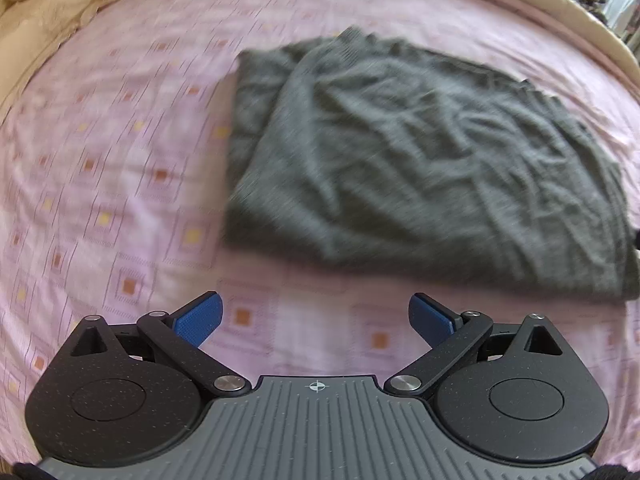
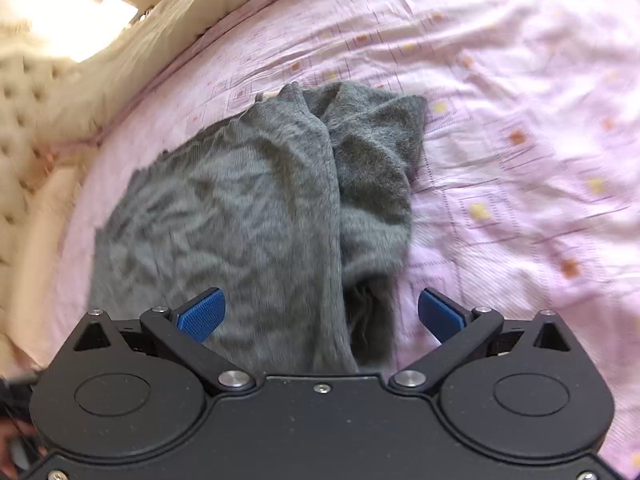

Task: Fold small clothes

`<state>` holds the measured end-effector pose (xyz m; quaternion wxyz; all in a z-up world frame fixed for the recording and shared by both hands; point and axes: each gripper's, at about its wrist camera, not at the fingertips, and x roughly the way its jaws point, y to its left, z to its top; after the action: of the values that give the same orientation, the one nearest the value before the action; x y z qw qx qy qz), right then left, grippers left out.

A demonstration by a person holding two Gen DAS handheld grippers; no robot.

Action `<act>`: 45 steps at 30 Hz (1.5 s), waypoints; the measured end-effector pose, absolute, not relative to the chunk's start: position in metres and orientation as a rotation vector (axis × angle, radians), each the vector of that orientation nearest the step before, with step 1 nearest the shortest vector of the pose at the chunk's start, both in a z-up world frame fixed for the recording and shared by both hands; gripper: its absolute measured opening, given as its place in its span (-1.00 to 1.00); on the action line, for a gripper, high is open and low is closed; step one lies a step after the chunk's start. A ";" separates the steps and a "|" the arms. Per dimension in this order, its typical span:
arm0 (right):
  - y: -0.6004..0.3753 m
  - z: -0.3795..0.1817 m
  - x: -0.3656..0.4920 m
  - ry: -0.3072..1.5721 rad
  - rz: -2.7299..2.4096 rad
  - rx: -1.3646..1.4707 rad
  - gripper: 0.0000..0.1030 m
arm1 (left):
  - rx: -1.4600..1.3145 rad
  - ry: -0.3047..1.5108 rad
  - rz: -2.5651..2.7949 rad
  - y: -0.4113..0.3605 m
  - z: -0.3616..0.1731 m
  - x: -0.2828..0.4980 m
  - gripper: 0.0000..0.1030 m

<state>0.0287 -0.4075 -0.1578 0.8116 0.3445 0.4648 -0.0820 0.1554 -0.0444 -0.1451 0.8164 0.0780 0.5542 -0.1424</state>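
Pink bed sheet (image 1: 120,184) with small orange and yellow squares, spread wide and lightly creased, bordered at its far edge by a cream tufted headboard (image 2: 36,128). Grey sweater (image 1: 420,168) flat on the sheet toward that far edge, rumpled, one side folded over so a long ridge runs down the fabric in the right wrist view (image 2: 256,216). Left gripper (image 1: 316,318) over bare sheet just short of the sweater's near hem, blue pads (image 1: 198,318) spread wide, nothing between them. Right gripper (image 2: 322,314) directly above the sweater's folded ridge, blue pads (image 2: 202,316) likewise wide apart, one over grey cloth and the other over pink sheet, holding nothing. Both views motion-blurred.
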 end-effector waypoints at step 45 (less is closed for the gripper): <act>-0.443 -0.178 0.063 0.960 -0.073 0.887 0.10 | 0.338 1.162 -0.411 -0.192 -0.186 0.249 1.00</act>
<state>0.0631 -0.4430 -0.1785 0.7932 0.4126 0.4466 -0.0341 0.2487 -0.1915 -0.1856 0.8028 0.1575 0.5421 -0.1919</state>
